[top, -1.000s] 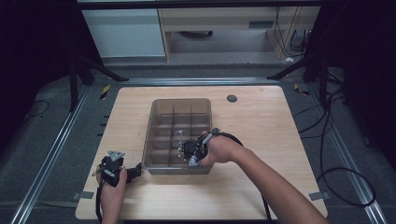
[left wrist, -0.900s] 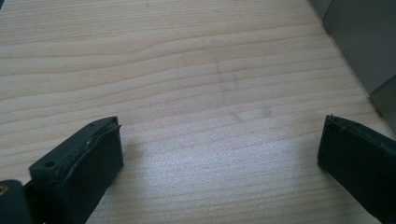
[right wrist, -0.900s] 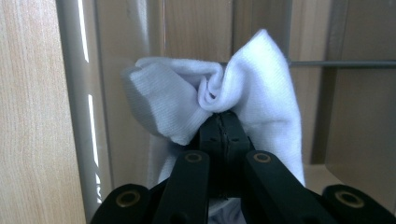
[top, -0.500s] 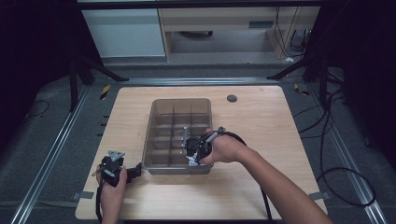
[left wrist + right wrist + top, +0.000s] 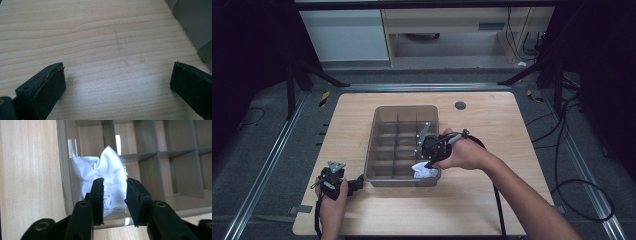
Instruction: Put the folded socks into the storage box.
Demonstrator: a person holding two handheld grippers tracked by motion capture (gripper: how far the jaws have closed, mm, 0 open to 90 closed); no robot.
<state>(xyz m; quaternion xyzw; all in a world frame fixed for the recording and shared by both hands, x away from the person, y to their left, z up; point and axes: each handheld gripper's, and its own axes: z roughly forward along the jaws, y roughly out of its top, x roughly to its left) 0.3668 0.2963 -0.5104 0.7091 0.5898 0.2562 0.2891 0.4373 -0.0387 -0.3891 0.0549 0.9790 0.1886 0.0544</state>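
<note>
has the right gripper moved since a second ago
Yes. In the high view the right gripper has lifted slightly off the white cloth in the near right corner compartment of the grey divided bin. Its jaws have just been opening, the cloth left below.

This looks like a lab or recording studio set up for filmed handling work. A plain wooden counter stands alone on grey carpet between metal floor rails, with black stand legs at both far corners, loose cables trailing on the right, dark surroundings, and pale cabinets along the far wall.
</note>
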